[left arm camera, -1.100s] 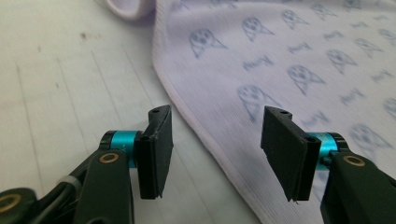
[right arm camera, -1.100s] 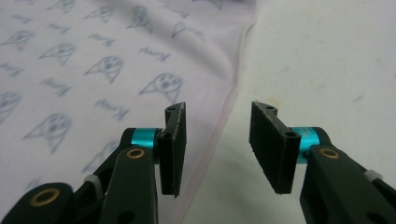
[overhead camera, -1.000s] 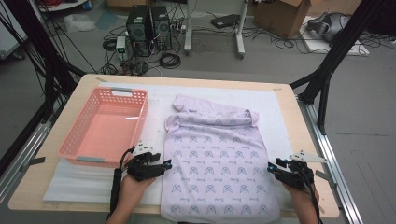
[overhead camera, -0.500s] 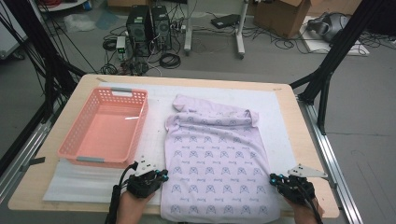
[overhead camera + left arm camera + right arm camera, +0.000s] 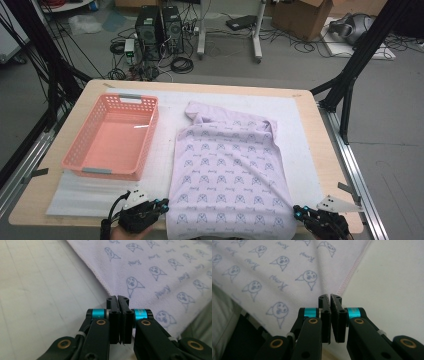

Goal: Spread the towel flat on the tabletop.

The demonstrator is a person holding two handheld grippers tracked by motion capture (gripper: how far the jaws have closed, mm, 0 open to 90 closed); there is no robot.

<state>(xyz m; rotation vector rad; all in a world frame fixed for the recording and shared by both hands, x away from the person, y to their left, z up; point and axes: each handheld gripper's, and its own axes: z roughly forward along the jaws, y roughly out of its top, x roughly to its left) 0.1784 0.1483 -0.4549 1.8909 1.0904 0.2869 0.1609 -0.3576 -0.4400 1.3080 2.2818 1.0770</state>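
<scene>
Both grippers, left point(image 5: 161, 204) & right point(image 5: 299, 212), clamped on the lilac printed garment point(image 5: 227, 170) near hem corners; long axis runs front-to-back on tabletop point(image 5: 320, 130), bunched collar end far.

We see a pale lilac cloth point(image 5: 227, 175) printed all over with small blue cartoon faces and script words, its hem stitched pinkish. Left of the cloth, we note a salmon-pink basket point(image 5: 80, 145) with perforated walls and grey handle strips. Beneath the cloth lies a white mat point(image 5: 300, 135) on a light wooden desk point(image 5: 327, 145). Each black claw point(image 5: 117, 300) carries turquoise rings and brass-coloured rivets.
</scene>
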